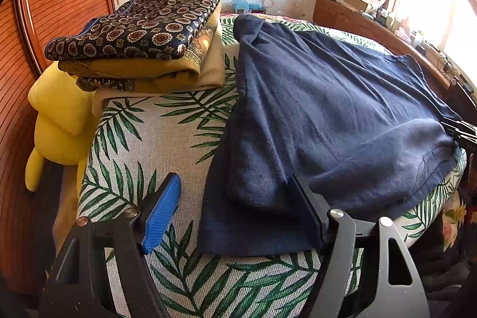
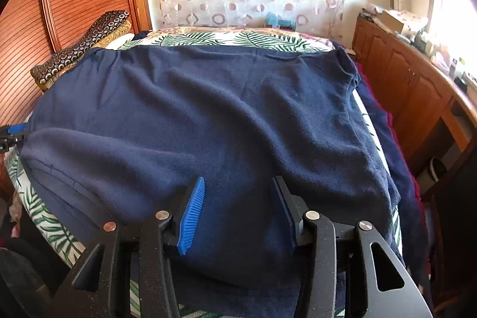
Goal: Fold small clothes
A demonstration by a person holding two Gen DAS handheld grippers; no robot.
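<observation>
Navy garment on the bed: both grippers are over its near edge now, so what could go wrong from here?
1. The navy garment overhangs the bed's right side; pulling could drag it off the leaf-print cover.
2. The left gripper, open, straddles only the garment's edge, so it may pinch the cover too.
3. The right gripper is open above wrinkled cloth; folding now would probably trap creases.

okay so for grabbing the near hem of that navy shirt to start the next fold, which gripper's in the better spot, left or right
Probably the left. The left gripper stands open astride the navy shirt's near corner, over the leaf-print cover. The right gripper hangs open over mid-fabric, away from an edge.
</observation>
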